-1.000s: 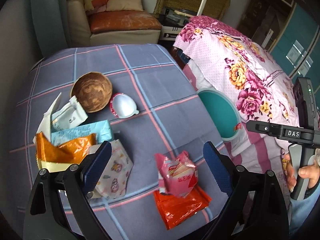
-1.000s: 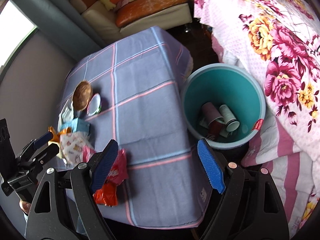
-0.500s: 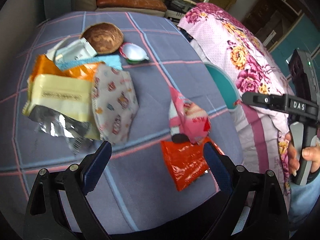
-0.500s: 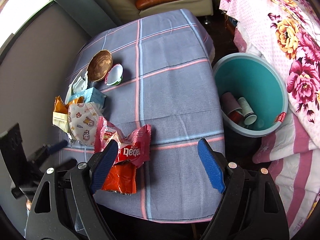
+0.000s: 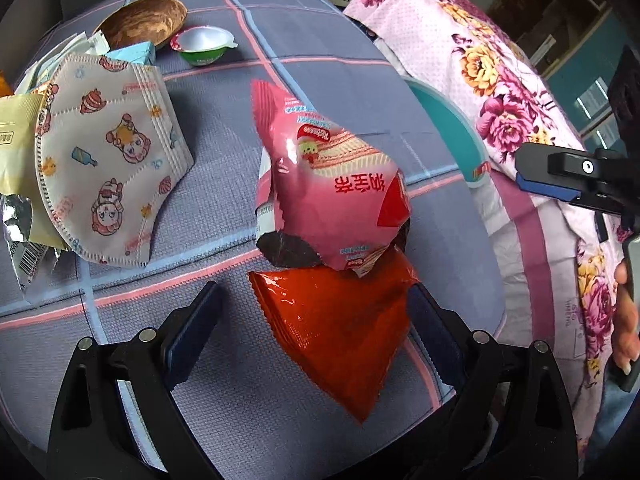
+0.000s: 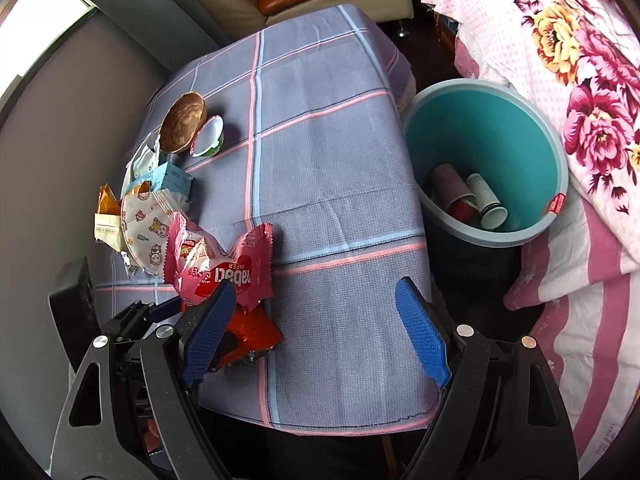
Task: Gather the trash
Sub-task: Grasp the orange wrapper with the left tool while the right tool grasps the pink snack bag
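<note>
Orange wrapper (image 5: pixel 340 332) | on bench (image 5: pixel 224 152), under pink wafer wrapper (image 5: pixel 332 196) | left hand-held gripper (image 5: pixel 312 324) released, straddling it | right hand-held gripper (image 6: pixel 316 324) released, empty

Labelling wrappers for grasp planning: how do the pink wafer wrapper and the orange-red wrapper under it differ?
The pink wafer wrapper is puffed up and stands off the cloth; the orange-red wrapper lies flat. The pink one carries printed pictures and text; the orange-red one shows a plain glossy face. The pink one rests partly on top of the orange-red one, which sits between the open left gripper fingers. Both are crinkled foil-type packets with torn ends.
</note>
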Demonstrator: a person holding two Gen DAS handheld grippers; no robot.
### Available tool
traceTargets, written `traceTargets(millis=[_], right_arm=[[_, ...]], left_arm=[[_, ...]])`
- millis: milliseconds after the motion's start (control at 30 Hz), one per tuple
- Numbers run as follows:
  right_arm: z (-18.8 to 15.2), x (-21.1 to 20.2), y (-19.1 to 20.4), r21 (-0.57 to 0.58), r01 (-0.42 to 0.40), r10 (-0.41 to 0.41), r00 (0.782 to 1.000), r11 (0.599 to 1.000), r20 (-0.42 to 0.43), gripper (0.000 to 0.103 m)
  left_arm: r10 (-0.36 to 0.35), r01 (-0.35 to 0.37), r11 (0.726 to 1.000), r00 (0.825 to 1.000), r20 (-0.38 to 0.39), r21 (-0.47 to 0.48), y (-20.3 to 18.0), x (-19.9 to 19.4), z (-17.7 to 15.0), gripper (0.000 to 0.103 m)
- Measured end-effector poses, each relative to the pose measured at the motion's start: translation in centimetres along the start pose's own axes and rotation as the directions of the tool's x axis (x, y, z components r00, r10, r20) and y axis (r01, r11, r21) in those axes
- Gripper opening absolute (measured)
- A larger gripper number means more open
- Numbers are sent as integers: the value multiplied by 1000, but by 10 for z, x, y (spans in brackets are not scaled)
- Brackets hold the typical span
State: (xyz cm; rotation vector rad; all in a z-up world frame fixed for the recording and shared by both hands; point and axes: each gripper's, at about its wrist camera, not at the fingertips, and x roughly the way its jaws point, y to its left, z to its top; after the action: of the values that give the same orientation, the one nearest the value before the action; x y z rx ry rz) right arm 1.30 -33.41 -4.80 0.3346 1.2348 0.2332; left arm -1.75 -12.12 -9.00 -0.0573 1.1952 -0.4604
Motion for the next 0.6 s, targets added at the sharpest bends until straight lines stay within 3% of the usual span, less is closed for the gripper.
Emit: traceTargets(millis=[100, 133, 167, 233, 600], right_arm=[[2, 11, 9, -12, -17, 17, 1000, 1000, -22, 78], [2, 15, 13, -16, -24, 24, 999, 1000, -28, 78], [3, 19, 17, -23, -31, 30, 999, 999, -35, 78], [4, 26, 25, -35, -43, 41, 998, 998, -50, 78], [14, 78, 61, -50, -105, 98, 986, 993, -137, 78]], left_arm=[[-20, 20, 1000, 1000, 20, -9, 3, -4, -2, 93], [-27, 27, 1000, 999, 30, -12, 5, -7, -4, 85], [-31, 32, 999, 999, 39, -7, 6, -9, -5, 62], [-43, 44, 999, 998, 40, -9, 11, -13, -9, 44], [5, 2, 998, 995, 102, -68, 62, -47, -21, 38]])
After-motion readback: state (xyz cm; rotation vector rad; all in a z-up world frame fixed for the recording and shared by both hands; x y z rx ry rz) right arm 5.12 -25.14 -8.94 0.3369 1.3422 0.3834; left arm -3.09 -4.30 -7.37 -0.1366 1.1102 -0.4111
